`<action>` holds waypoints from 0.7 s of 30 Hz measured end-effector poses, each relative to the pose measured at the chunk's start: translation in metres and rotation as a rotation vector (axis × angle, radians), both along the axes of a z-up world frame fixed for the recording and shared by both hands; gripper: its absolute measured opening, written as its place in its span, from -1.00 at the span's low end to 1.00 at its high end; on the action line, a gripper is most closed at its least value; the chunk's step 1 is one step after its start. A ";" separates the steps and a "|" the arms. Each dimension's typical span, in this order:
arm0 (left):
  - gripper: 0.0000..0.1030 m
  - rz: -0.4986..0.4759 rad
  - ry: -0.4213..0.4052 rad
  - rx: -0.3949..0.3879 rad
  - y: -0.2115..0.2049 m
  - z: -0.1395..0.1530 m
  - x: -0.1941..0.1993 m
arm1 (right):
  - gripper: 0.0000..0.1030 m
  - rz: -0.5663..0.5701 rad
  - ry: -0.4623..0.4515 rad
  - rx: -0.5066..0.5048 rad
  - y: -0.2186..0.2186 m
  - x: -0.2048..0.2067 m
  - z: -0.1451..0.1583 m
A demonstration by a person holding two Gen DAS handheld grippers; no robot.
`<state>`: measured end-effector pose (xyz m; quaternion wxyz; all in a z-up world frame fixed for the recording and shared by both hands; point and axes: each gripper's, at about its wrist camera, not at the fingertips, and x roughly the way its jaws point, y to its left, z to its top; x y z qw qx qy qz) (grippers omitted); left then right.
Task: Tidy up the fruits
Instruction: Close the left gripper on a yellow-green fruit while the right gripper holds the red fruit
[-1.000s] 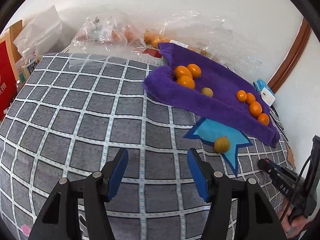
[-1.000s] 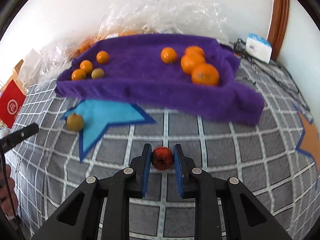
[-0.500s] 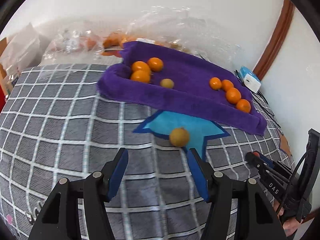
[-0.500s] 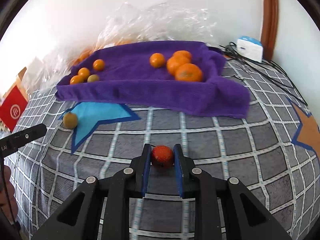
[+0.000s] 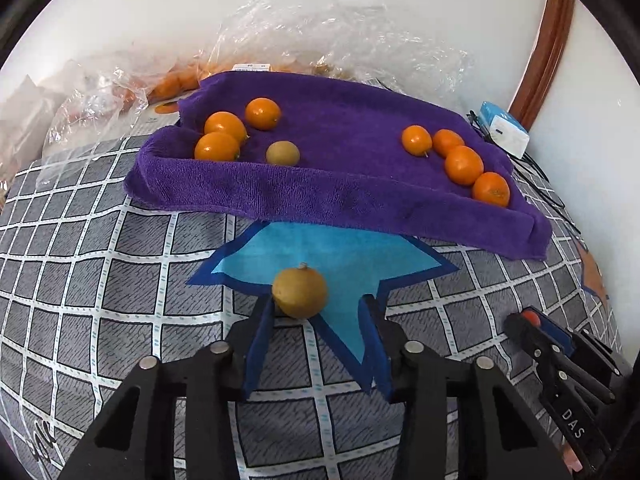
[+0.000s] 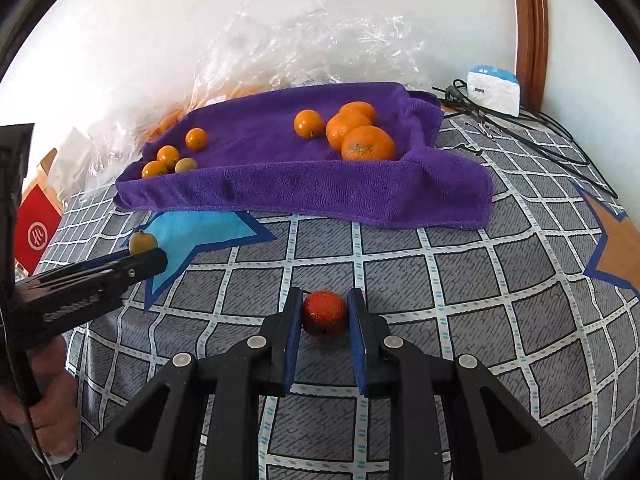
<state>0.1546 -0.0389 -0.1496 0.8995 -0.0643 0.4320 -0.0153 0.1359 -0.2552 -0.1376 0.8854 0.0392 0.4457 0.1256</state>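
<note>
Several things sit half-hidden behind the purple terry towel point(image 5: 360, 200): crumpled clear plastic bags point(image 5: 320, 40) against the white wall hold orange fruit that can barely be made out. A red box point(image 6: 36, 232) is cut off at the left edge of the right wrist view. Only part of the hand point(image 6: 44, 400) that carries the left gripper shows.

The left gripper point(image 5: 316, 312) has just been closing. Its blue-padded fingers point(image 5: 260, 336) are still apart, with a small round yellow-brown fruit point(image 5: 300, 292) at their tips. The fruit touches the left finger, while a clear gap remains to the right finger. This fruit lies on a light blue star point(image 5: 328, 248) printed on the grey checked cloth point(image 5: 120, 280) covering the surface, just in front of the towel.

The right gripper point(image 6: 325, 316) has its fingers clamped on a small round red fruit point(image 6: 324, 314), low over the checked cloth.

On the towel, three orange mandarins point(image 5: 226, 128) and a second yellow-brown fruit point(image 5: 283, 153) sit at one end, four larger oranges point(image 5: 464, 164) at the other.
</note>
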 end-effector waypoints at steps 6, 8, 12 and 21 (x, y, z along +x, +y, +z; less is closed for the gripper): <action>-0.50 0.000 -0.004 0.001 0.002 0.000 0.003 | -0.57 0.000 0.004 0.000 0.000 0.000 -0.001; -0.50 0.003 -0.002 -0.001 0.005 0.000 0.000 | -0.56 0.003 0.002 0.000 -0.001 0.000 0.000; -0.50 0.016 -0.003 -0.023 0.015 0.006 -0.010 | -0.56 0.001 0.002 -0.007 0.000 0.001 -0.001; -0.50 0.038 -0.025 -0.033 0.037 0.025 -0.037 | -0.56 -0.006 -0.011 -0.005 -0.002 -0.002 0.001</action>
